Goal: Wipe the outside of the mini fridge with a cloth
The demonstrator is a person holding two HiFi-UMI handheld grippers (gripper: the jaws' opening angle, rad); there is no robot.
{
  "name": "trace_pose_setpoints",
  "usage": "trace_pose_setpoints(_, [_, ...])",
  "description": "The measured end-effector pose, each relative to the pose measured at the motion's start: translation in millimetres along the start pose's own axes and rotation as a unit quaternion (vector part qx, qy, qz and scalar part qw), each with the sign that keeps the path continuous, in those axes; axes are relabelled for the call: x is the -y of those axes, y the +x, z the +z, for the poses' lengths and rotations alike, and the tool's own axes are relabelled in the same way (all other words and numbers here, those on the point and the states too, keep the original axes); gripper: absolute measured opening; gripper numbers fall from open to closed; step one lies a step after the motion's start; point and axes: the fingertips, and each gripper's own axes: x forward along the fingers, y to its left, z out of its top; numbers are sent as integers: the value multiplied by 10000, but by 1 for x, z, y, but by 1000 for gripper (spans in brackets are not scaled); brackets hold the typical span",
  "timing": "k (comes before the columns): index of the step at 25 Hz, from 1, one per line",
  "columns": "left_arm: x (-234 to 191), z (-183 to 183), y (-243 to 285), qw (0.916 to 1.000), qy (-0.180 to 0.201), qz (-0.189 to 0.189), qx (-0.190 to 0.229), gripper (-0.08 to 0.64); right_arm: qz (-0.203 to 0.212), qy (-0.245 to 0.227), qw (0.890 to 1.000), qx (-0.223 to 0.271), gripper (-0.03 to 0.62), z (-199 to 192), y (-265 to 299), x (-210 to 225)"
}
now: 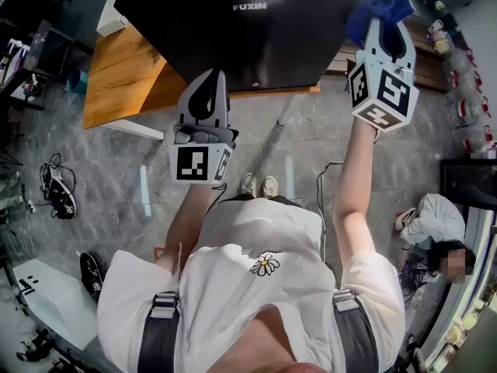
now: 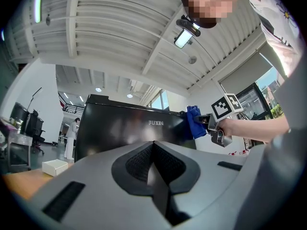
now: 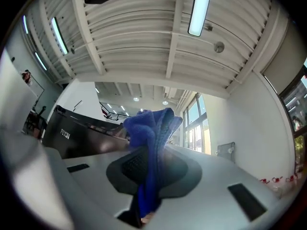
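Clearly, the right gripper view gives me the blue cloth (image 3: 149,138) pinched between the right hand-held gripper's (image 1: 386,28) jaws. The left gripper view places it at the black mini fridge's (image 2: 129,128) right edge. The left hand-held gripper (image 1: 208,84) has its jaws together and empty, in front of the fridge. The fridge stands on a wooden table (image 1: 116,76) over a grey marbled floor (image 1: 311,138), under a slatted white ceiling (image 3: 144,42).

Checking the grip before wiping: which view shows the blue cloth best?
Right gripper view: the cloth is large, pinched in the right gripper. Head view shows its bunched end at the fridge; left gripper view, small.
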Motion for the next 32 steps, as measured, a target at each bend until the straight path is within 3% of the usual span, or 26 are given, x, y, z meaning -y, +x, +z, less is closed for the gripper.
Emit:
trace_pose_setpoints(12, [-9,-2,-8,9999,38,160,-54,5,42,136,9998,132,61,9,-14,-2])
trace_pose_setpoints(15, [-14,1,-12,9997,30,255,-27,5,503,137,9985,191,61,17,-31,-32])
trace_pose_setpoints(18, [-25,4,-19,9991,71,408,1,5,1149,515,9919,192,61,15,-43,-80])
trace_pose_setpoints(22, [-42,3,-30,9979,63,641,-13,5,2095,1179,9699,396,61,17,-52,-160])
trace_pose_setpoints(28, [-73,3,-52,9942,146,1062,-47,5,3236,1074,9390,441,61,27,-59,-290])
trace_pose_setpoints(32, [-99,2,-76,9899,211,1400,-90,5,3606,1127,9254,288,61,27,-57,-353])
